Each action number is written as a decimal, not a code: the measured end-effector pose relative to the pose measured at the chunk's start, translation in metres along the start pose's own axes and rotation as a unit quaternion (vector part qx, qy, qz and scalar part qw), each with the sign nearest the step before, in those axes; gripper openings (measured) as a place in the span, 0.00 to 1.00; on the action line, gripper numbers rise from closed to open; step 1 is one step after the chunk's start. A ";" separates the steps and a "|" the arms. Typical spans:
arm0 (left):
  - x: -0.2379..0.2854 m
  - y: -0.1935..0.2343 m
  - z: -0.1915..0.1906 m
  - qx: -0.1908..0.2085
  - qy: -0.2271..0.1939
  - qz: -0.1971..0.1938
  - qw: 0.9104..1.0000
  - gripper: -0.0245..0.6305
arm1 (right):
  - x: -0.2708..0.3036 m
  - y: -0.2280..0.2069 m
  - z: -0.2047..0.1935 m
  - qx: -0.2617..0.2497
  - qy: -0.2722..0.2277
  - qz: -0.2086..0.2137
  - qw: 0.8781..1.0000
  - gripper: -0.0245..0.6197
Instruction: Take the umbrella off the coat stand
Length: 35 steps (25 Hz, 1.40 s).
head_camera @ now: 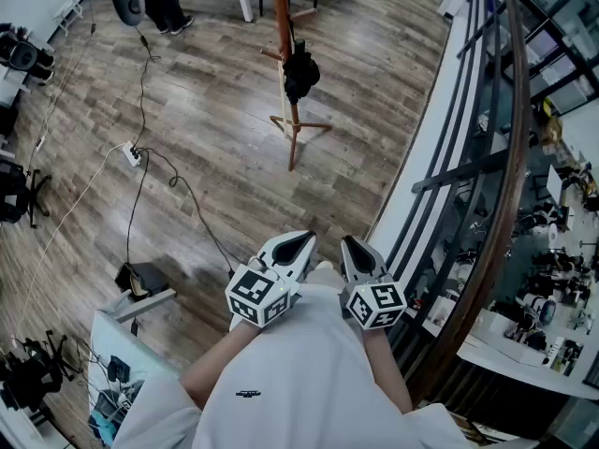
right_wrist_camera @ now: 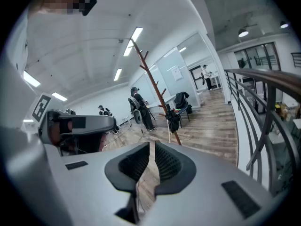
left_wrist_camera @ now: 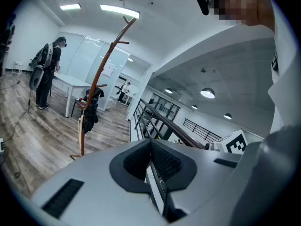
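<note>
A brown wooden coat stand (head_camera: 282, 26) rises from the wood floor far ahead of me. A folded black umbrella (head_camera: 300, 71) hangs on it about halfway up. Both grippers are held close to my body, well short of the stand. My left gripper (head_camera: 296, 244) is shut with nothing in it, and my right gripper (head_camera: 353, 248) is shut and empty too. In the left gripper view the stand (left_wrist_camera: 100, 67) and the umbrella (left_wrist_camera: 91, 108) lie left of the shut jaw tips (left_wrist_camera: 151, 142). In the right gripper view the umbrella (right_wrist_camera: 174, 120) hangs on the stand (right_wrist_camera: 153, 79) above the jaws (right_wrist_camera: 151, 147).
A curved railing (head_camera: 487, 157) with a wooden handrail runs along my right. Cables and a power strip (head_camera: 132, 153) lie on the floor to the left. A person (left_wrist_camera: 44, 74) stands by a white table (left_wrist_camera: 70, 84) behind the stand. A chair with dark clothing (right_wrist_camera: 181, 99) is nearby.
</note>
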State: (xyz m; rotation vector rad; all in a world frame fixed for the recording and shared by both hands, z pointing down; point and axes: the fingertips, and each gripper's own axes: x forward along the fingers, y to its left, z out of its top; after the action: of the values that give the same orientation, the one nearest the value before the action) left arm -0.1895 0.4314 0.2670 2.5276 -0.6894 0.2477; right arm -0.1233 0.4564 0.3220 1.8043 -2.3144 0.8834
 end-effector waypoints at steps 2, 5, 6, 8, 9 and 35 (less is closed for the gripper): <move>-0.004 -0.004 0.001 0.006 0.002 0.002 1.000 0.07 | -0.010 0.007 0.002 0.000 -0.008 -0.003 1.000 0.13; -0.010 -0.018 0.004 0.012 -0.003 0.002 1.000 0.07 | -0.030 0.015 0.010 -0.014 -0.017 0.000 1.000 0.13; -0.010 -0.023 0.004 0.015 -0.004 0.000 1.000 0.07 | -0.035 0.016 0.014 -0.024 -0.020 0.000 1.000 0.13; -0.009 -0.028 0.002 0.018 -0.003 -0.006 1.000 0.07 | -0.039 0.015 0.022 -0.034 -0.026 -0.002 0.999 0.13; -0.008 -0.030 0.000 0.017 -0.002 -0.010 1.000 0.07 | -0.039 0.015 0.025 -0.037 -0.028 -0.004 0.999 0.13; -0.030 0.078 0.033 -0.015 -0.034 -0.009 0.999 0.07 | 0.065 0.051 0.042 -0.036 -0.043 -0.036 0.998 0.13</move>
State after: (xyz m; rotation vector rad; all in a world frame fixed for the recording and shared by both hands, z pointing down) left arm -0.2542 0.3690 0.2633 2.5217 -0.6907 0.1457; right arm -0.1774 0.3870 0.2928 1.9183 -2.2829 0.7183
